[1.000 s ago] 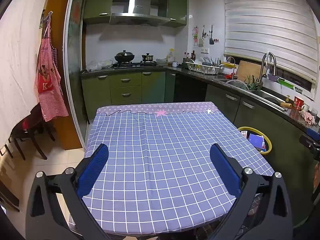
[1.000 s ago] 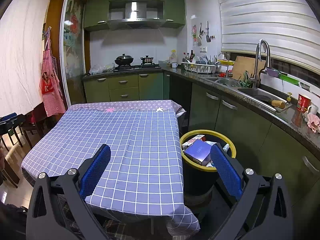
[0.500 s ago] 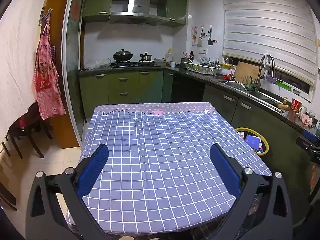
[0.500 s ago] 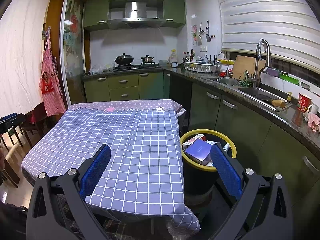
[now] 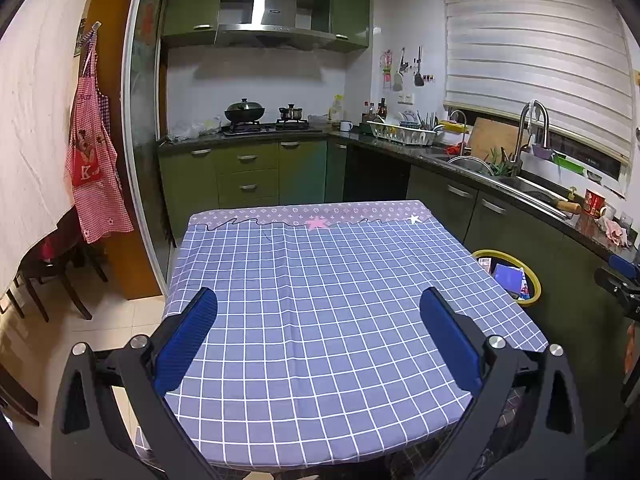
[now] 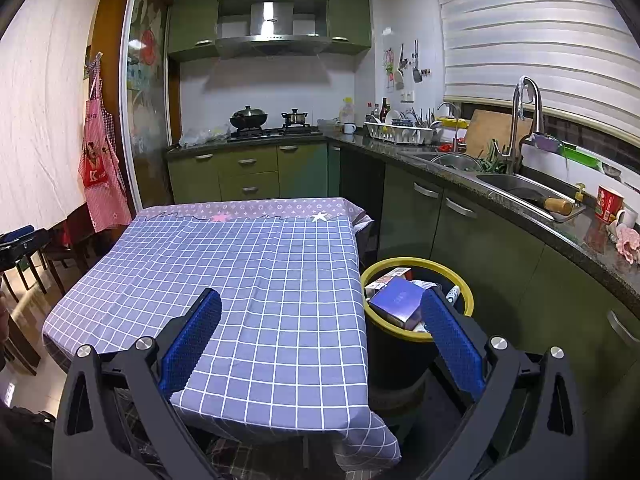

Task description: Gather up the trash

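A black trash bin with a yellow rim (image 6: 416, 338) stands on the floor right of the table. It holds a purple box (image 6: 396, 302) and other packaging. The bin also shows in the left wrist view (image 5: 534, 288). My left gripper (image 5: 318, 300) is open and empty above the near part of the table with the blue checked cloth (image 5: 320, 320). My right gripper (image 6: 320, 300) is open and empty over the table's right edge (image 6: 358, 280), its right finger in front of the bin. No loose trash shows on the cloth.
Green cabinets and a dark counter (image 6: 520, 208) with a sink run along the right, close to the bin. A stove with pots (image 5: 260, 120) is at the back. A chair (image 5: 52, 276) and a red apron (image 5: 94, 168) are at the left.
The left gripper has pulled back and up a little, so the table looks smaller and the bin more in view. The right gripper has barely moved. Both stay open.
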A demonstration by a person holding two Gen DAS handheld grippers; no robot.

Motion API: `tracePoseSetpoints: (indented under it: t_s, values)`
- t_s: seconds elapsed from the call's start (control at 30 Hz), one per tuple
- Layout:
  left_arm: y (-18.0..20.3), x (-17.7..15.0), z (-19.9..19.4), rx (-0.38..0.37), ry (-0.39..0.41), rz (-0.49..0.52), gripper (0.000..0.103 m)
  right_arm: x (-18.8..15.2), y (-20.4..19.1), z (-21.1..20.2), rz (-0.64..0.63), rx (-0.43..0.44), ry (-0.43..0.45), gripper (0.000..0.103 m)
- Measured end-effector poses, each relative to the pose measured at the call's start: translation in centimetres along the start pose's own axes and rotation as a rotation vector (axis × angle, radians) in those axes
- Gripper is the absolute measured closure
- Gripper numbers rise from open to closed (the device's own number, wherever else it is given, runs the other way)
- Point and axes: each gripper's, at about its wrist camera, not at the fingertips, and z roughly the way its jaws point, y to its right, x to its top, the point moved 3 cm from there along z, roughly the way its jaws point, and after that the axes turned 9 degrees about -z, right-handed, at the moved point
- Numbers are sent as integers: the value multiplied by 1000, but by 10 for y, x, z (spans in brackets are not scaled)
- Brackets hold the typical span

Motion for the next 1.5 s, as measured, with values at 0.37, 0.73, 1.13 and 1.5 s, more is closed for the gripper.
tracePoseSetpoints:
  t_s: [0.37, 0.73, 1.13, 1.5]
  values:
    - [2, 0, 2, -2, -7, 5, 7, -1, -1, 2, 2, 0, -5, 5]
    - [3, -1, 3, -2, -9, 7, 7, -2, -1, 3, 4, -3, -9, 5]
    - [1, -2, 7, -4, -16, 9, 7, -3, -1, 4, 6, -4, -13, 5]
    - [-5, -4, 10, -32, -26, -13, 7, -4, -1, 4, 7, -4, -14, 5]
